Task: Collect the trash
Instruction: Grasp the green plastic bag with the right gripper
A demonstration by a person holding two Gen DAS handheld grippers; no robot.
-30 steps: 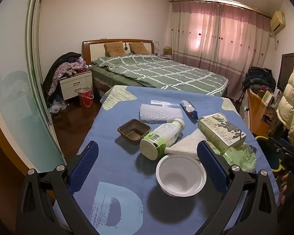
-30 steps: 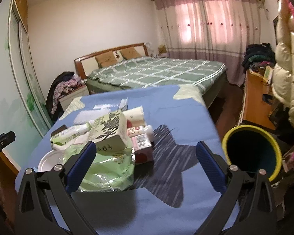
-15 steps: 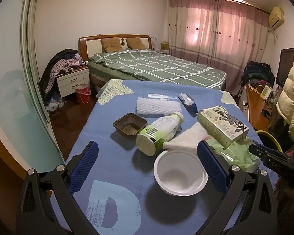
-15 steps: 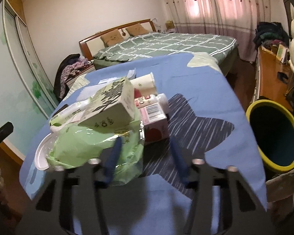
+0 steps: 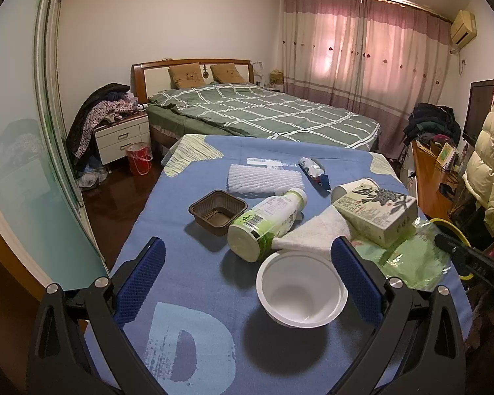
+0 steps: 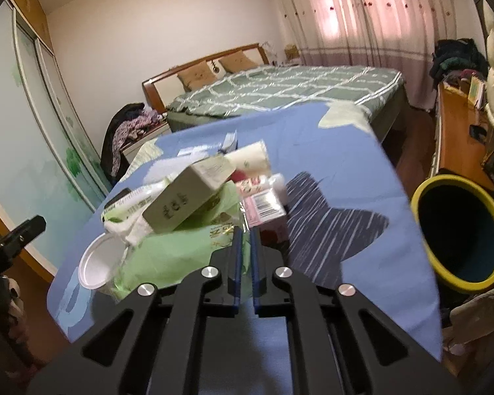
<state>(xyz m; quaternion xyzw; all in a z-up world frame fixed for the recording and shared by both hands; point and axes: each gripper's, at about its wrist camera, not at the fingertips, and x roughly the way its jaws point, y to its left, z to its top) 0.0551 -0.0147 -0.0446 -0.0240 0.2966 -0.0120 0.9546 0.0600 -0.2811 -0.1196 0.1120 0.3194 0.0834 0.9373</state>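
Trash lies on the blue tablecloth [image 5: 187,296]. My right gripper [image 6: 243,233] is shut on the edge of a green plastic bag [image 6: 174,256], which carries a beige carton [image 6: 187,197]. The bag [image 5: 411,260] and carton [image 5: 375,210] also show in the left wrist view. My left gripper [image 5: 247,273] is open above the table, its fingers either side of a white plastic bowl [image 5: 301,291] and a green-labelled bottle [image 5: 266,220]. A yellow-rimmed bin [image 6: 461,233] stands right of the table.
A brown tray [image 5: 218,211], white foam net [image 5: 265,179], wrapper [image 5: 313,171], paper cup [image 6: 250,158] and pink carton [image 6: 263,207] lie on the table. A bed [image 5: 263,115], nightstand [image 5: 122,136] and wooden desk [image 5: 431,181] surround it.
My right gripper has closed from wide open onto the green bag's edge and tilted. The left gripper has drifted slightly closer to the bowl and stays open.
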